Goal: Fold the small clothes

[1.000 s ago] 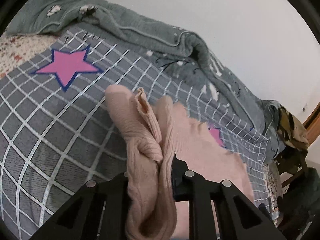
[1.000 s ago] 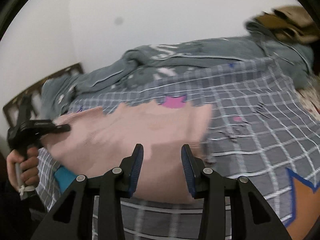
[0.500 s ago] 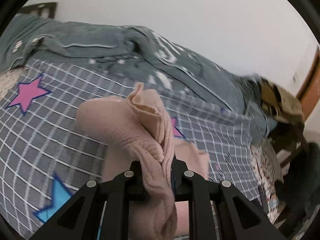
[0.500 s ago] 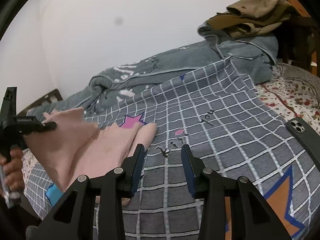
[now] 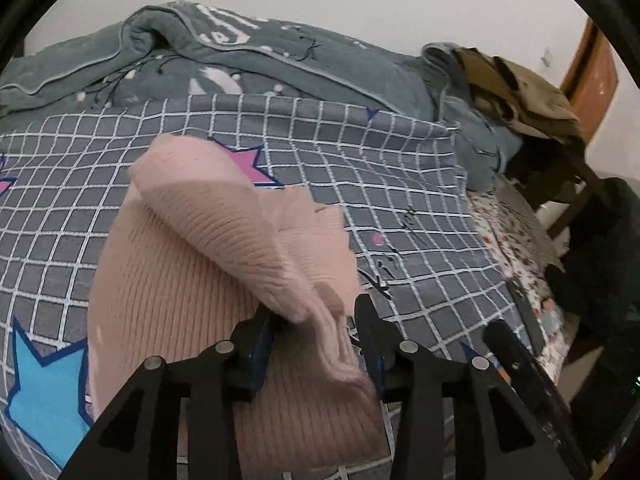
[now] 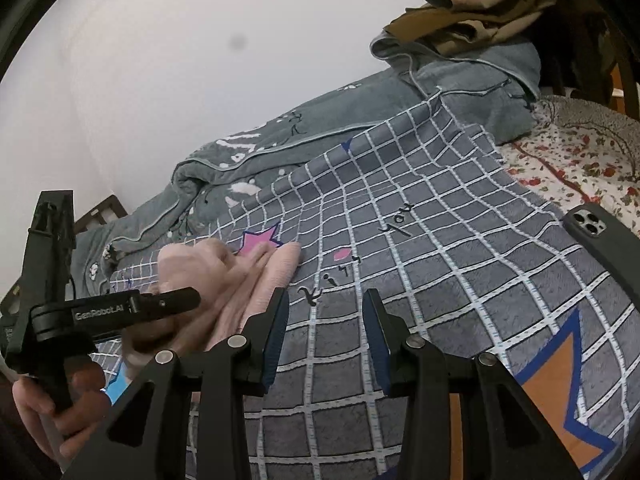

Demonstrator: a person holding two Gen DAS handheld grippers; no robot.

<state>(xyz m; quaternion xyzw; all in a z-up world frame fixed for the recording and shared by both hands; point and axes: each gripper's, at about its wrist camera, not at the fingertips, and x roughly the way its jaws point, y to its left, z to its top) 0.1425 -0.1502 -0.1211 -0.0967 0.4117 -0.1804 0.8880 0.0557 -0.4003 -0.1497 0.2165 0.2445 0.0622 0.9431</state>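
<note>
A pink ribbed knit garment (image 5: 188,288) lies on the grey checked bedspread (image 5: 400,200), with one side folded over its body. My left gripper (image 5: 314,308) hangs low over it and its jaws are opening. The folded edge still runs between them, slack, and the pads no longer pinch it. The right wrist view shows the same garment (image 6: 256,276) at the left, with the left gripper (image 6: 188,298) above it in a person's hand (image 6: 52,404). My right gripper (image 6: 324,300) stands open over bare bedspread to the right of the garment, nothing between its fingers.
A rumpled grey quilt (image 5: 280,60) lies along the wall side of the bed. Brown clothes (image 5: 520,92) are piled on a chair at the right. A dark phone (image 6: 600,240) rests on the bedspread at the right, beside a floral sheet (image 6: 580,160).
The left gripper carried the pinched pink fold rightward across the garment, then its jaws spread off the cloth. The right gripper swung right, off the garment, and then held still.
</note>
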